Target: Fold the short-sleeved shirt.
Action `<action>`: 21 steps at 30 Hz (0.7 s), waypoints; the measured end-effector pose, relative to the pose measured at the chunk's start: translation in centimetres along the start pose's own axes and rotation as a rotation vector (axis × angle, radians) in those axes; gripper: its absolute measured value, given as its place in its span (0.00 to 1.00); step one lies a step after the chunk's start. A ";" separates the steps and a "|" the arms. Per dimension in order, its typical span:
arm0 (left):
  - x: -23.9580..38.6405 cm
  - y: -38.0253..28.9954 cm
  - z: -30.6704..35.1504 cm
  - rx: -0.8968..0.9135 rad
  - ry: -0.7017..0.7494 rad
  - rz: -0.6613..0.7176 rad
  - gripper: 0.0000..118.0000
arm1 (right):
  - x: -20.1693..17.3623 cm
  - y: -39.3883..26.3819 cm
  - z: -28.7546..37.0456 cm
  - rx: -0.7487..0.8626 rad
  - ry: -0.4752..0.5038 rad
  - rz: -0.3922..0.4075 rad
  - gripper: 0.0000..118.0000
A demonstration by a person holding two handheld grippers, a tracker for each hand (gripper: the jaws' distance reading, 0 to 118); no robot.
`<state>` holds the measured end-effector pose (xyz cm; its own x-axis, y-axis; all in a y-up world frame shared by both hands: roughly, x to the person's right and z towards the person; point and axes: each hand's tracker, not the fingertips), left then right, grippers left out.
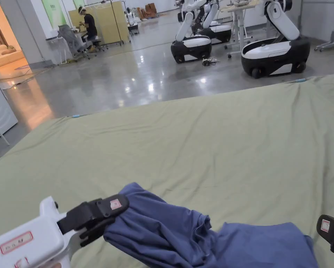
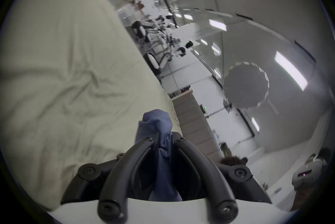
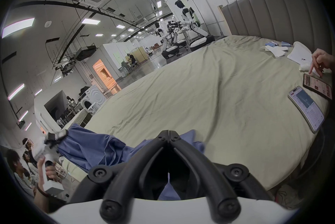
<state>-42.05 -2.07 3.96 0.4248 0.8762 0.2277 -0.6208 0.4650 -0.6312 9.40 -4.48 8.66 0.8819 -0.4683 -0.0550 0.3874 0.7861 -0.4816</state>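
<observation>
Head view. Item: your left gripper (image 1: 108,220), low in the frame, jaws clamped on a bunched corner of the blue short-sleeved shirt (image 1: 183,233). The shirt runs away from those jaws toward your right gripper (image 1: 332,235), sagging between the two; its long axis lies from one gripper to the other, across the near edge of the bed (image 1: 197,139). Of your right gripper a dark tip shows at the frame edge, just beside the shirt's far end; whether it grips cannot be told here. Beyond the bed: wheeled robots (image 1: 271,52) on the floor, well apart.

Left gripper view. Item: jaws closed on a gathered wad of the shirt (image 2: 159,130), which stands up past the tips and also trails back between them. The bed sheet (image 2: 63,64) lies beyond, wrinkled and blurred.

Right gripper view. Item: jaws together, tips touching; blue fabric (image 3: 192,139) shows just beyond the tips and again behind them, but whether it is pinched between them cannot be told. The rest of the shirt stretches off to one side, to your left gripper (image 3: 54,136). Two phones (image 3: 306,108) lie on the sheet to the other side, near another person's hand (image 3: 320,61).

Judgement: the shirt is lifted and bunched, not yet spread; both grippers sit at its ends, so drawing them apart along that axis should open it over the bed ahead.
</observation>
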 end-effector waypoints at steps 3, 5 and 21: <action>3.6 -1.6 -4.1 -0.095 0.079 -0.173 0.11 | 0.2 0.0 -0.1 0.005 -0.004 -0.010 0.00; 4.2 -3.9 -8.7 -0.170 0.082 -0.198 0.11 | 0.5 0.1 0.1 0.006 0.000 -0.021 0.00; 6.8 -12.0 -21.5 -0.438 -0.023 -0.331 0.38 | 4.8 1.0 2.5 0.059 -0.079 0.006 0.00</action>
<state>-17.58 -4.41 -2.87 0.5331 0.6972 0.4794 -0.1220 0.6240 -0.7719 14.69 -4.98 10.08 0.9016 -0.4324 0.0125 0.3954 0.8120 -0.4294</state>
